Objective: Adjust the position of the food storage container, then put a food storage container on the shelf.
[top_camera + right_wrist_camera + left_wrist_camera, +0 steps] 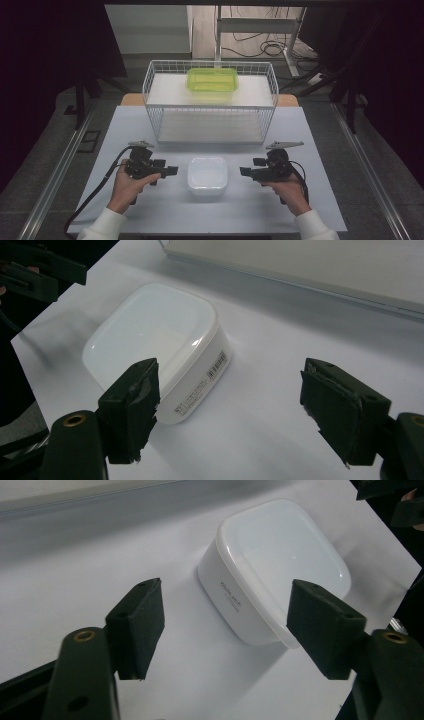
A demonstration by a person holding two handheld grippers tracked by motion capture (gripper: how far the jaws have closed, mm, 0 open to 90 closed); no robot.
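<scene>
White box (207, 175) sits on the table (150, 210), between both grippers and untouched. Left gripper (172, 171) and right gripper (244, 171): jaws apart, nothing between them.

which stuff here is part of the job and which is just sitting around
In the job:
- white box, on the table between the two grippers
- left gripper, open, aimed at the box
- right gripper, open, aimed at the box

Just there:
- wire rack behind the box
- green tub on the rack's top shelf
- table
- cables on the floor beyond
</scene>
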